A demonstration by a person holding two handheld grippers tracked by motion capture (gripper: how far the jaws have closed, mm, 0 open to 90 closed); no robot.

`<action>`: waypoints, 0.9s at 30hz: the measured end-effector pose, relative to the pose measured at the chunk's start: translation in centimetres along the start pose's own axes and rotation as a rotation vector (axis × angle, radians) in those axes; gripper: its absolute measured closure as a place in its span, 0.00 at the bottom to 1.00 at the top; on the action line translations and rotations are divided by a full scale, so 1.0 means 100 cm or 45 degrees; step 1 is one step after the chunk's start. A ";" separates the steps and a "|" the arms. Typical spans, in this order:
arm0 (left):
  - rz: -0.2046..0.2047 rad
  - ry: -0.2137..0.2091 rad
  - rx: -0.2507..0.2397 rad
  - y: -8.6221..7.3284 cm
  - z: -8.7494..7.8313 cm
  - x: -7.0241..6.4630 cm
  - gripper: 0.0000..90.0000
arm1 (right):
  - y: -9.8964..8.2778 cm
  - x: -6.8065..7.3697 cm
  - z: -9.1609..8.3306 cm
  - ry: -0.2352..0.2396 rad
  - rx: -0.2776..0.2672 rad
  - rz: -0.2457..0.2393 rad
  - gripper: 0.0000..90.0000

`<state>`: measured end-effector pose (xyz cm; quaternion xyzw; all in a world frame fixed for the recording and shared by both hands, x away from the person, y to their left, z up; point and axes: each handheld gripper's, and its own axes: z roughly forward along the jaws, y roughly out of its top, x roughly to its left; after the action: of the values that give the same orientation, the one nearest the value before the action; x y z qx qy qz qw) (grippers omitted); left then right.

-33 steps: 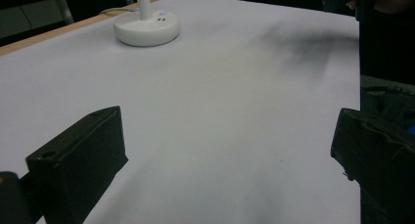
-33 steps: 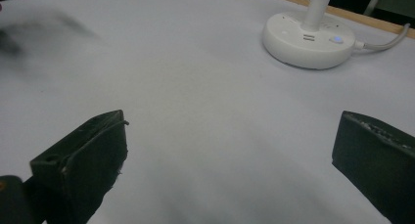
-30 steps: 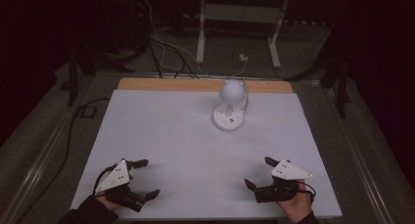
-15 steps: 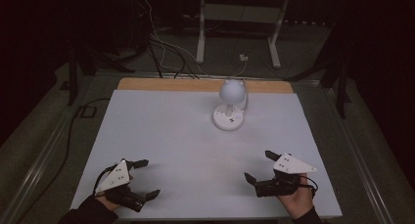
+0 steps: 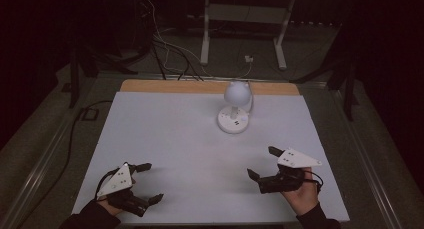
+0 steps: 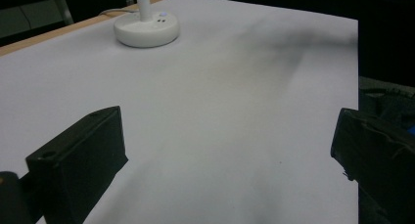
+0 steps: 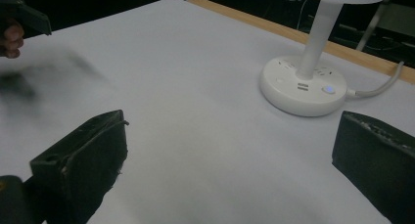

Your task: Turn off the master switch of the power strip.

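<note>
Hovering low at the near edge of the table [image 5: 165, 119]: left gripper [image 5: 148, 182] at 7 o'clock, right gripper [image 5: 262, 164] at 5 o'clock, both with jaws spread wide and empty. The lamp [image 5: 235, 105] stands at 1 o'clock near the far edge, well apart from both, probably a ready pose before reaching. Versus a second ago, the right gripper has edged slightly forward; the left is unchanged.

The counter [image 5: 165, 139] is plain white across the middle of the frame, with a light wood strip along its upper edge. At upper centre the lamp [image 5: 235, 105] is all white, with a small blue-lit button on its base. Each black hand-held gripper, the left [image 5: 149, 182] at lower left and the right [image 5: 264, 162] at lower right, carries a pale grey plate.
</note>
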<state>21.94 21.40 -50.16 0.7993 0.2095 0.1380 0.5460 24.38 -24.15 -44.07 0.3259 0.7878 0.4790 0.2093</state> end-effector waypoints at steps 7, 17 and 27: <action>0.004 -0.003 -0.011 0.000 0.000 0.000 0.00 | 0.006 -0.001 0.003 -0.005 -0.016 -0.016 0.00; -0.004 -0.006 0.003 0.000 0.001 0.000 0.00 | 0.022 -0.009 0.004 -0.019 -0.037 -0.016 0.00; -0.010 -0.008 0.004 0.000 0.000 0.000 0.00 | 0.034 -0.019 0.011 -0.030 -0.044 0.000 0.00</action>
<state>21.97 21.38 -50.14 0.7999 0.2112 0.1331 0.5458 27.50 -23.67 -41.50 0.3278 0.7769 0.4886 0.2241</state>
